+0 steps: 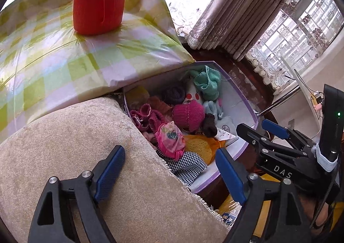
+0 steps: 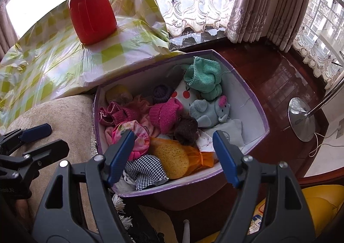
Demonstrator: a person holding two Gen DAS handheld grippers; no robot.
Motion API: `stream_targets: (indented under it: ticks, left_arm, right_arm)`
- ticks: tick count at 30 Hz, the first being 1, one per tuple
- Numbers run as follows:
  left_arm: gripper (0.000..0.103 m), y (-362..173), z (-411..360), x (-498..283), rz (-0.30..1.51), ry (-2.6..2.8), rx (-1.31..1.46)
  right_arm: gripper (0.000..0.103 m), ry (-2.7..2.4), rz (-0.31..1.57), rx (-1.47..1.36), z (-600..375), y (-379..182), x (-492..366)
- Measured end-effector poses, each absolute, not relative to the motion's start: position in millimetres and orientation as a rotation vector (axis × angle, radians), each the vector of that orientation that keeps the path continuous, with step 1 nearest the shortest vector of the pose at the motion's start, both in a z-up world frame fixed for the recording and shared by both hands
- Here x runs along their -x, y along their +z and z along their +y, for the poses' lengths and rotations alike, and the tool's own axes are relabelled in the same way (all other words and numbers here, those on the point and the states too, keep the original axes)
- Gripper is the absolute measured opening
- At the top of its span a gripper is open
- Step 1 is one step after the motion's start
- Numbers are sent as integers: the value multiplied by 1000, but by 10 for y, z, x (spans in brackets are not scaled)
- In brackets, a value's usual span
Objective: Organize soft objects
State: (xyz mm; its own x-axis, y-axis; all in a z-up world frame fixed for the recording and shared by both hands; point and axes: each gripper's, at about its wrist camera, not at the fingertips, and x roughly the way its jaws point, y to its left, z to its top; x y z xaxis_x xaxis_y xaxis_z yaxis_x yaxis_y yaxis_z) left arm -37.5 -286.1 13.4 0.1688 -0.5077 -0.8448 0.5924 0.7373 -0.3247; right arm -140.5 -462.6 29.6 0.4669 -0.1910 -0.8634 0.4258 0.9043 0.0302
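A purple-edged box (image 2: 255,97) (image 1: 249,105) on the dark wooden floor holds several soft things: a green cloth (image 2: 204,77), a pink knit hat (image 2: 165,114) (image 1: 189,114), a grey plush elephant (image 2: 212,112), a yellow sponge (image 2: 172,157), a checkered cloth (image 2: 146,172) and a brown ball (image 2: 186,128). My right gripper (image 2: 174,157) is open and empty above the box's near edge. My left gripper (image 1: 172,174) is open and empty over a beige cushion (image 1: 75,146), left of the box. The right gripper (image 1: 258,129) also shows in the left wrist view.
A red plastic jar (image 2: 91,11) (image 1: 99,0) stands on a green-checked plastic-wrapped bundle (image 2: 53,60) behind the cushion. Curtains (image 2: 258,0) and windows line the back. A metal lamp base (image 2: 301,118) stands on the floor at right. Something yellow (image 2: 318,204) lies at lower right.
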Motion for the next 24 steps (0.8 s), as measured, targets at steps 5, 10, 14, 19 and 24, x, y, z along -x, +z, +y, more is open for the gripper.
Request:
stream_targets:
  ticks: [5, 10, 14, 19, 24]
  left_arm:
    - [100, 99, -2931, 406, 1163, -799, -114]
    - [102, 95, -2933, 393, 1168, -794, -89]
    - [103, 94, -2916, 373, 1172, -794, -62]
    - [103, 92, -2938, 376, 1174, -787, -71]
    - [103, 93, -2940, 379, 1173, -786, -76]
  right_arm:
    - [77, -405, 1019, -248, -4633, 292, 1414]
    - [77, -396, 1032, -244, -4616, 262, 1394]
    - [77, -396, 1032, -245, -4620, 260, 1396]
    - [78, -394, 1037, -247, -4620, 247, 1387]
    - [78, -387, 1041, -245, -4603, 236, 1383]
